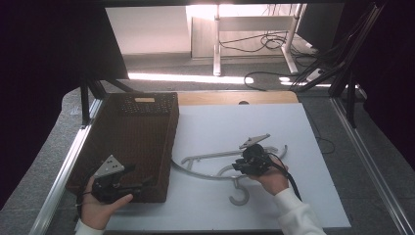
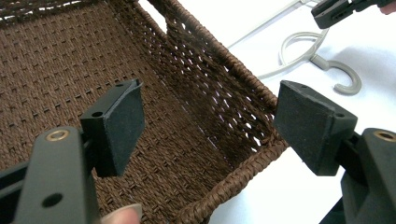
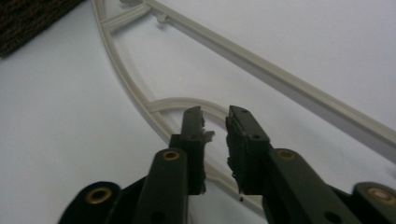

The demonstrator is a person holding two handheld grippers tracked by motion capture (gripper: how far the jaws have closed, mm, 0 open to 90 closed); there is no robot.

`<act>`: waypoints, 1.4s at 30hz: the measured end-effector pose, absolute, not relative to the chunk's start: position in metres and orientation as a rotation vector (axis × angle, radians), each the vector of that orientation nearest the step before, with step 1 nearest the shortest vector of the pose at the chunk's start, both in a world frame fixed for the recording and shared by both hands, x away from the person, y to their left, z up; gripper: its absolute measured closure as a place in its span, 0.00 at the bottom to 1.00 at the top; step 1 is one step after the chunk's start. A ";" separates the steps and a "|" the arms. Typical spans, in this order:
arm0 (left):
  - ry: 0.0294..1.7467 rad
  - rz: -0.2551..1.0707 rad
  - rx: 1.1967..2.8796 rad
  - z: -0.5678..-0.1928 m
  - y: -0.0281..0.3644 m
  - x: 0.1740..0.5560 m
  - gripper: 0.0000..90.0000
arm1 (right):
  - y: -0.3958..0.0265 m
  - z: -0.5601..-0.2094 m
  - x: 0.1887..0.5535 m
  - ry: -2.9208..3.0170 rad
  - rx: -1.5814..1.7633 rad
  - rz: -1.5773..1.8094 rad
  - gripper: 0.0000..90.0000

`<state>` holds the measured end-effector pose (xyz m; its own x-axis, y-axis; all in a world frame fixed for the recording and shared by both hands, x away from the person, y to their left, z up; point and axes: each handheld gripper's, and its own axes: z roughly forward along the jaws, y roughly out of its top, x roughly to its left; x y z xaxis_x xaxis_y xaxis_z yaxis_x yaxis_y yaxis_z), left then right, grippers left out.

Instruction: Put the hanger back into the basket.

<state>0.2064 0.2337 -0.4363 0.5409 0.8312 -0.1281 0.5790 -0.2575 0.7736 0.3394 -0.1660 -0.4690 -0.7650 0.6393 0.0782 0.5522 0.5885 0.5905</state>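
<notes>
Left hand-held gripper (image 1: 128, 177), jaws wide, nothing between them, hovers over the near end of the basket (image 1: 147, 128); in the left gripper view one pad sits above the woven floor and the other just outside the near corner of the basket (image 2: 219, 84). Basket looks bare inside as far as the frames show, so nothing delivered yet. To the right of that gripper, across the basket wall, lies the hanger (image 1: 215, 164), flat on the white surface (image 1: 293, 127), its hook (image 1: 240, 195) pointing toward the person and one end reaching close to the basket wall. Right hand-held gripper (image 1: 241, 165) sits on top of the hanger's middle; in the right gripper view its jaws stand narrow, a slim gap left, with the hanger (image 3: 154, 112) bar running just under and past the fingertips; cannot tell whether the pads actually pinch the bar or only straddle it. Judgement: the step in hand is the grasp on the hanger, early in the job; lift, carry left and drop into the basket all remain, if the basket is where it goes. In the way: the basket's near wall between hanger and floor, and the left hand-held gripper parked over the drop zone; the hanger is long, so it likely needs turning to fit lengthwise. Beyond the surface: desk legs, cables on the floor, well away from both grippers.
</notes>
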 end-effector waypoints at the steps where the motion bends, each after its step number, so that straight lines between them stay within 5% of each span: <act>1: 1.143 0.390 1.962 -0.436 0.233 0.207 0.27 | -0.165 -0.470 0.339 2.678 1.004 0.912 0.90; 8: 1.134 0.384 1.973 -0.438 0.230 0.208 0.27 | -0.153 -0.479 0.337 2.735 0.947 0.862 0.98; 42: 1.149 0.386 1.991 -0.442 0.231 0.211 0.27 | -0.119 -0.502 0.341 2.812 0.844 0.779 0.99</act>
